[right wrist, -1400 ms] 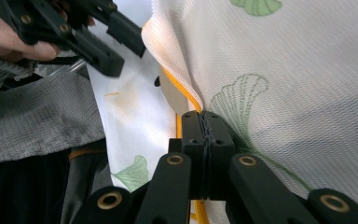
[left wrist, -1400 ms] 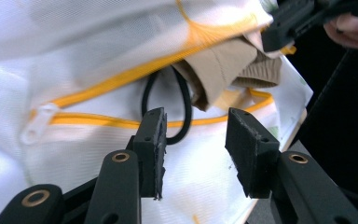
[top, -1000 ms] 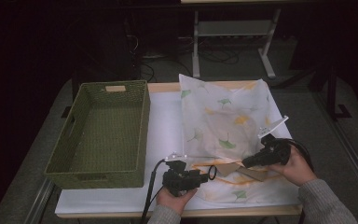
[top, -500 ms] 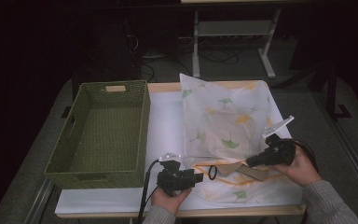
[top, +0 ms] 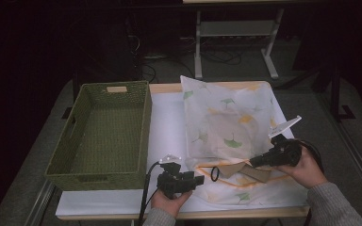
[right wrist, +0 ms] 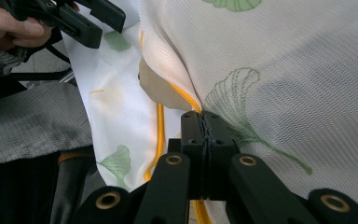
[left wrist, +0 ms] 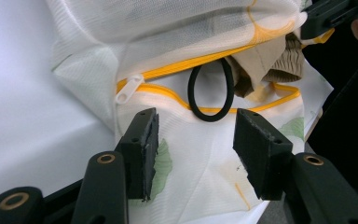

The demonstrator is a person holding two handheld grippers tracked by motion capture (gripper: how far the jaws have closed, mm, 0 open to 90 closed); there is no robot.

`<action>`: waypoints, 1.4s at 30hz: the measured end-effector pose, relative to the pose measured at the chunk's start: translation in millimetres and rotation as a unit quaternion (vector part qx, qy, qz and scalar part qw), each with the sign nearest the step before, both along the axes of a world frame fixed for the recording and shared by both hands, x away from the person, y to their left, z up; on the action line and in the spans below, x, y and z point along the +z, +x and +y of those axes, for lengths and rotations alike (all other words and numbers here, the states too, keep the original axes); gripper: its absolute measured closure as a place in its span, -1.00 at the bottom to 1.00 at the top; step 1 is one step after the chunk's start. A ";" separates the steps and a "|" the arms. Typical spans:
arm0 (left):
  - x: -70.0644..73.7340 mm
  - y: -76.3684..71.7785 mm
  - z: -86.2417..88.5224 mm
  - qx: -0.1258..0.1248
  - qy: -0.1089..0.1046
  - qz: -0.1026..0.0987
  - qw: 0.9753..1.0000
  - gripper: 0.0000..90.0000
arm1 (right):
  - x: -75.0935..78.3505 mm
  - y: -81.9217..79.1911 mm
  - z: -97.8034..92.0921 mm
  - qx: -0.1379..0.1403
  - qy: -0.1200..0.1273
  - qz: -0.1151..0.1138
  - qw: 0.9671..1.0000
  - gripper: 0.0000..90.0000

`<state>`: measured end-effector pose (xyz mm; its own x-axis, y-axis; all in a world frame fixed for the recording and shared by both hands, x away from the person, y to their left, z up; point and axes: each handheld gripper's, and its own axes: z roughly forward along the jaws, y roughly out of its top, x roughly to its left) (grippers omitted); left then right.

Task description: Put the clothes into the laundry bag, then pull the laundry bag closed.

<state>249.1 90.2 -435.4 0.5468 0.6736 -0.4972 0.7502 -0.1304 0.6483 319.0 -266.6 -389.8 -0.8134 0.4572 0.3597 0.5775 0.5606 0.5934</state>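
In the high view, your left gripper (top: pixel 199 179) sits at 6 o'clock on the worktop (top: pixel 167 127), fingers spread and holding nothing, aimed at the black loop (top: pixel 214 173) on the zip pull of the mesh laundry bag (top: pixel 228 125). Your right gripper (top: pixel 253 163) is at 4 o'clock, at the bag's open mouth; the green basket (top: pixel 104 132) stands at 9 o'clock, well apart. In the left gripper view, the fingers (left wrist: pixel 142 149) stand apart just below the loop (left wrist: pixel 210 95), which lies across the yellow zip (left wrist: pixel 242 49) beside the beige garment (left wrist: pixel 265 58) protruding from the mouth. In the right gripper view, the fingers (right wrist: pixel 206 140) are pressed together on the bag's upper edge at the zip (right wrist: pixel 186 100). Risk: closing the left fingers here would likely pinch mesh below the loop instead of the loop. Pulling the zip with the garment protruding could jam it.
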 end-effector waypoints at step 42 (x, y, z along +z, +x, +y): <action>-20.8 13.0 16.3 0.021 0.019 0.047 0.998 0.63 | 47.2 3.7 50.0 0.047 0.015 -0.053 0.997 0.55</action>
<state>262.1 106.4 -456.1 0.4692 0.7145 -0.5189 0.8133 -0.1207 0.5692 322.7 -216.6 -342.6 -0.8866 0.3676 0.2808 0.4558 0.5910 0.6655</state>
